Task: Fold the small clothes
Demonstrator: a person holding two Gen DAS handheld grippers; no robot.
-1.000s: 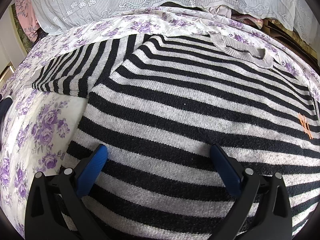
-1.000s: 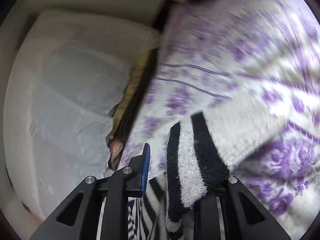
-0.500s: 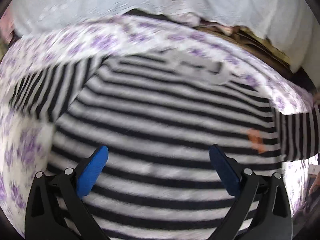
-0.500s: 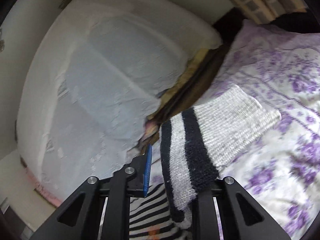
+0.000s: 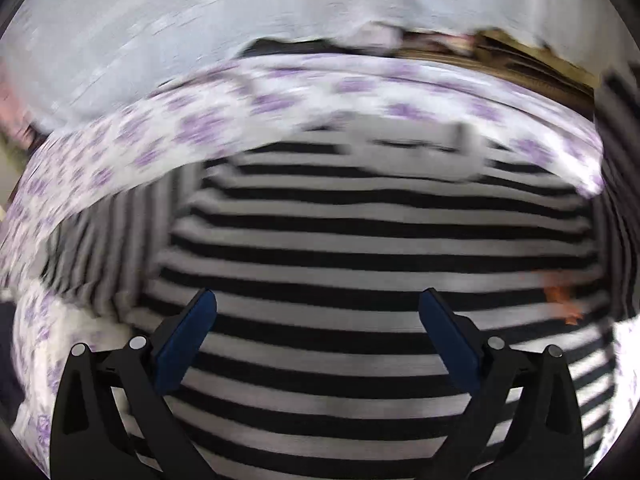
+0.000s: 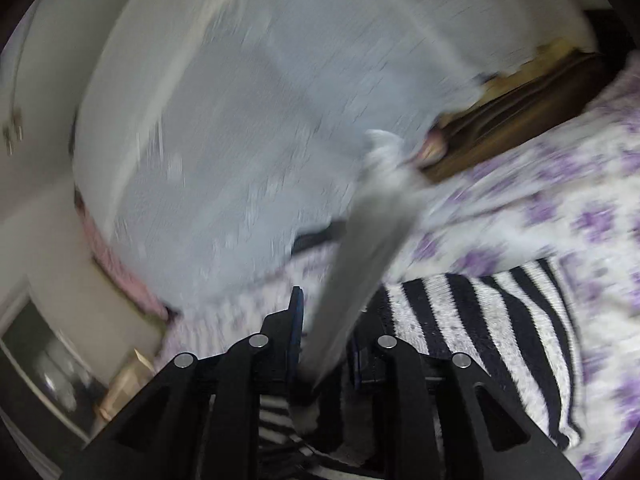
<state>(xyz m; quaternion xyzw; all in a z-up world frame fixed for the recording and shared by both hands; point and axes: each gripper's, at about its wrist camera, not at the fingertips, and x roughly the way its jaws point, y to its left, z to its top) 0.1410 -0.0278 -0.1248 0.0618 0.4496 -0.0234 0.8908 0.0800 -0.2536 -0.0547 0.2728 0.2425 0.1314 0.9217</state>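
Striped sweater (image 5: pixel 380 248), black-and-grey knit, lies spread flat on the purple-flowered bedsheet (image 5: pixel 280 96), collar away from the camera, one sleeve angled out at the left of the left wrist view. Change vs a second ago: right gripper (image 6: pixel 326 344) was clamped on the other sleeve's grey cuff (image 6: pixel 360 248) with the sleeve low over the sheet; now it has swung the sleeve across toward the body of the sweater and its jaws are opening, cuff between them, standing up in the gap. Heavy motion blur, so contact of the pads with the knit is hard to read; looks like the cuff is slipping free, probably already loose. Left gripper (image 5: pixel 318 320) stays wide open over the lower chest stripes with nothing between its blue pads; it has lifted and drifted slightly, so more of the sweater shows, including the orange mark (image 5: pixel 560 300) at the right. Meaning for the task: right sleeve fold-in is at the release point; left sleeve not yet folded, body fold not begun. Risk: a sleeve dropped from height may land skewed.
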